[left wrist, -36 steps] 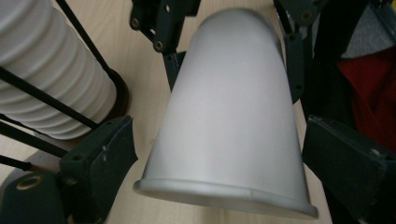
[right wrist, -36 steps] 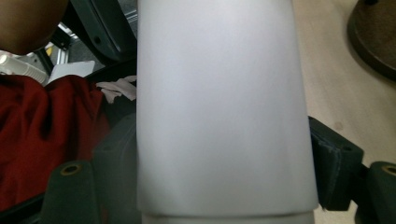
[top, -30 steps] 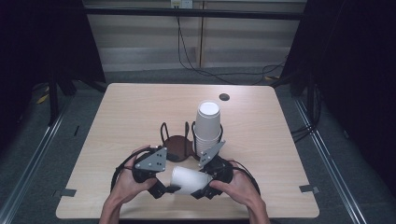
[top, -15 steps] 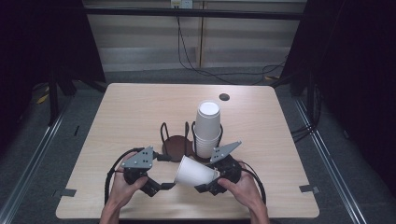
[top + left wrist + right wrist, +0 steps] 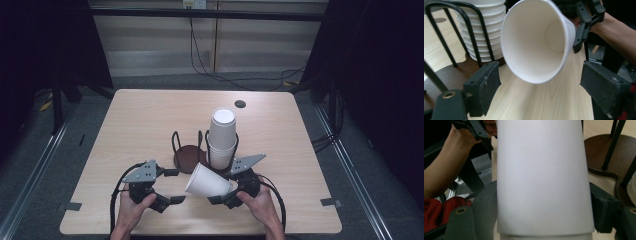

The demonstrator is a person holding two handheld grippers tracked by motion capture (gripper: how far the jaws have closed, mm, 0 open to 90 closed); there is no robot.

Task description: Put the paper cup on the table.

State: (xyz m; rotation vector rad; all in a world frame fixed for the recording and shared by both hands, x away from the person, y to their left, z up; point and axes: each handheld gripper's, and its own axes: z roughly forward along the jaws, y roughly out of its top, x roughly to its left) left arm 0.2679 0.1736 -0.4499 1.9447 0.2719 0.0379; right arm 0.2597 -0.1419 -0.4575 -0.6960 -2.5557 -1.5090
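Your right claw [image 5: 220,196] is gripping a single white paper cup [image 5: 209,181] by its base end, its jaws pressing on either side of the cup wall; the cup is lying tilted on its side above the counter [image 5: 150,120], its open mouth pointing away from that claw and toward your left claw [image 5: 174,186]; your left claw is standing open, its two pads well apart and holding nothing, with the cup's rim [image 5: 534,50] hanging just ahead of it and between the lines of its jaws without touching them; just beyond the cup from your right claw, the stack of white paper cups [image 5: 222,140] is sitting upright in a black wire cup holder [image 5: 190,152] with a dark round base; the held cup is sitting near that stack but apart from it; your hands are resting near the counter's near edge.
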